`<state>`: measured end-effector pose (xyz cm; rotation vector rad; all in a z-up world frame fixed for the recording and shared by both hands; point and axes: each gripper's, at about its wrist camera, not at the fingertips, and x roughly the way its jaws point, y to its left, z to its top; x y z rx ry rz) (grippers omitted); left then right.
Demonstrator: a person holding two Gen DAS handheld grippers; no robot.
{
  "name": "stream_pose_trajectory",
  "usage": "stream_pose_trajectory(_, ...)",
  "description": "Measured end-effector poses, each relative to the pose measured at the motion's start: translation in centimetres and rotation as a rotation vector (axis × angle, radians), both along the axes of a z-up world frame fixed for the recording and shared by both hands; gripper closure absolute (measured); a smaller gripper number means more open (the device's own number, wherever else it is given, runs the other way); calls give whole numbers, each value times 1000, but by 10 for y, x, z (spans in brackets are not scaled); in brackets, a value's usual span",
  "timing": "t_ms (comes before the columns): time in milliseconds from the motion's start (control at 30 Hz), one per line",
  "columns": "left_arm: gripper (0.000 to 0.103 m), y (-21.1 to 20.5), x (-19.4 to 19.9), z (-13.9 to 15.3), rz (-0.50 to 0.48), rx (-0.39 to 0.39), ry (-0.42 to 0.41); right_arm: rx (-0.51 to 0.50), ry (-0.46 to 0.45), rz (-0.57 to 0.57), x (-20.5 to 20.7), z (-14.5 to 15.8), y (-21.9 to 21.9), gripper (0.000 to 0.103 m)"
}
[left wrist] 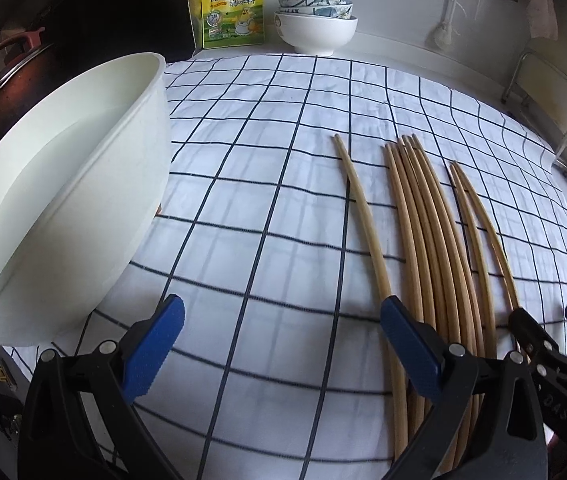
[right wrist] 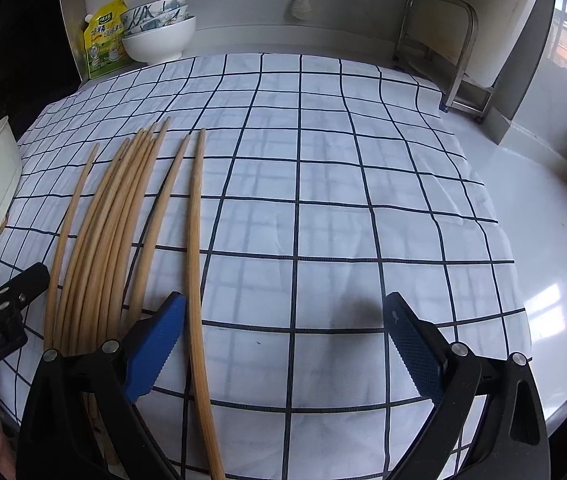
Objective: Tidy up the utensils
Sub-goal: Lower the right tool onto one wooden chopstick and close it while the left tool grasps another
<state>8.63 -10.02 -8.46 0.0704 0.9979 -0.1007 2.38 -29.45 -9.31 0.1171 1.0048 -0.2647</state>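
Several pale wooden chopsticks [left wrist: 423, 240] lie side by side on a white checked cloth [left wrist: 263, 160], tips pointing away. One single chopstick [left wrist: 363, 208] lies left of the bundle and a pair [left wrist: 479, 220] right of it. My left gripper [left wrist: 283, 344] is open over bare cloth, its right finger over the near ends of the sticks. A big white bowl [left wrist: 63, 180] stands at its left. My right gripper [right wrist: 285, 344] is open, and the rightmost chopstick [right wrist: 194, 220] runs between its fingers, close to the left one. The bundle [right wrist: 115, 220] lies further left.
Stacked bowls [left wrist: 315, 20] and a yellow seasoning pouch [left wrist: 231, 8] stand at the back wall. A metal rack [right wrist: 443, 40] sits at the back right. A dark wok [left wrist: 3, 72] is at the far left. White counter [right wrist: 543, 280] shows right of the cloth.
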Motion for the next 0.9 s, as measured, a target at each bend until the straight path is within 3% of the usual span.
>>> stream_pose_trajectory(333,6,-2,0,8,5,0,-26,15,-6,5,1,-1,0,9)
stream_pose_trajectory(667,6,-12,-2,-6,-26,31,8,11,-11,16,1,-1,3,9)
stream_pose_trajectory(833,6,-7,-2,-7,-22,1,2,-7,-26,30,1,-1,9,9)
stream_pose_trajectory(900,9,-8,-4,-6,-35,2,-5,-5,-31,41,0,0,9,16)
